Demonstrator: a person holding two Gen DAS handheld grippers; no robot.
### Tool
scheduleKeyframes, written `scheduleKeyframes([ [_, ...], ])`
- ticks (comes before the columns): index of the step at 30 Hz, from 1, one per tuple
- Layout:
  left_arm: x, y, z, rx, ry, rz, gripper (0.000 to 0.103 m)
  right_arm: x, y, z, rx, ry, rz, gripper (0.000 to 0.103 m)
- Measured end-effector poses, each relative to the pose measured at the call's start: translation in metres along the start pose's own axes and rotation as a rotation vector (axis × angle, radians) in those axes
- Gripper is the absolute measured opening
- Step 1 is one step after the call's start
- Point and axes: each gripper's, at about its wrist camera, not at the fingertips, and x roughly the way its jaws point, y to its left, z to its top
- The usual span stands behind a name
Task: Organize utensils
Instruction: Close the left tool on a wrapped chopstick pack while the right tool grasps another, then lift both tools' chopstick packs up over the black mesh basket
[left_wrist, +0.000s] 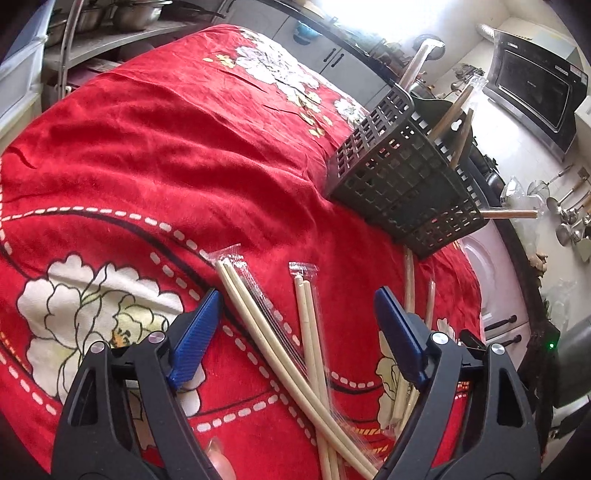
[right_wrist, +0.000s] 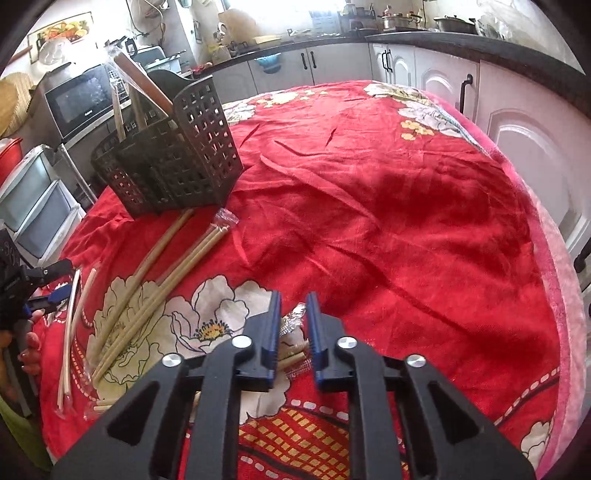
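Observation:
Several pairs of wrapped chopsticks (left_wrist: 273, 332) lie on the red flowered cloth (left_wrist: 166, 147). My left gripper (left_wrist: 295, 295) is open right above them, one finger on each side. A dark perforated utensil basket (left_wrist: 399, 177) stands beyond, with several wrapped utensils upright in it. In the right wrist view the basket (right_wrist: 173, 162) is at the far left and loose chopsticks (right_wrist: 159, 280) lie in front of it. My right gripper (right_wrist: 293, 299) is nearly closed on a wrapped chopstick pair (right_wrist: 293, 349) whose clear wrapper sticks out between the fingers.
A microwave (right_wrist: 79, 99) and drawers stand left of the table. White kitchen cabinets (right_wrist: 443, 70) run behind it. Ladles hang on the wall (left_wrist: 569, 218). The left gripper shows at the left edge of the right wrist view (right_wrist: 40, 284).

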Motion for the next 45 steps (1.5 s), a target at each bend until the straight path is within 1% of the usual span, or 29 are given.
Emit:
scheduleKeyframes([
  [2, 0.002, 0.000, 0.003, -0.002, 0.000, 0.005, 0.074, -0.003, 0.001, 0.002, -0.009, -0.014, -0.004, 0.007],
  [4, 0.004, 0.001, 0.006, -0.005, 0.000, 0.010, 0.072, -0.008, 0.003, 0.005, -0.012, -0.031, 0.016, 0.006],
  [10, 0.009, 0.005, 0.015, -0.015, -0.002, 0.049, 0.053, -0.026, 0.009, 0.017, 0.016, -0.071, 0.121, 0.006],
  [12, 0.009, 0.006, 0.017, -0.006, -0.007, 0.079, 0.038, -0.032, 0.015, 0.021, 0.015, -0.085, 0.142, 0.006],
  [13, 0.010, 0.007, 0.017, -0.002, -0.009, 0.089, 0.034, -0.035, 0.018, 0.023, 0.012, -0.096, 0.159, 0.006],
  [15, 0.009, 0.010, 0.017, -0.006, -0.010, 0.102, 0.018, -0.043, 0.025, 0.028, 0.002, -0.114, 0.182, 0.006],
  [17, 0.008, 0.015, 0.019, -0.012, -0.006, 0.101, 0.008, -0.048, 0.033, 0.032, -0.009, -0.127, 0.197, 0.005],
  [21, -0.001, 0.016, 0.021, -0.019, -0.020, 0.073, 0.006, -0.060, 0.051, 0.041, -0.039, -0.155, 0.232, 0.005],
  [24, -0.020, 0.004, 0.024, 0.026, -0.070, 0.041, 0.005, -0.068, 0.062, 0.047, -0.058, -0.172, 0.259, 0.005],
  [30, -0.067, -0.037, 0.035, 0.136, -0.167, -0.056, 0.003, -0.084, 0.085, 0.058, -0.111, -0.204, 0.302, 0.005],
  [33, -0.079, -0.059, 0.040, 0.182, -0.196, -0.089, 0.002, -0.092, 0.101, 0.064, -0.152, -0.219, 0.321, 0.005],
  [36, -0.092, -0.084, 0.044, 0.236, -0.218, -0.143, 0.002, -0.102, 0.115, 0.070, -0.188, -0.239, 0.339, 0.005],
  [42, -0.108, -0.117, 0.047, 0.302, -0.259, -0.197, 0.002, -0.116, 0.134, 0.079, -0.237, -0.277, 0.358, 0.004],
  [45, -0.113, -0.129, 0.051, 0.328, -0.287, -0.202, 0.002, -0.121, 0.139, 0.084, -0.249, -0.297, 0.366, 0.004],
])
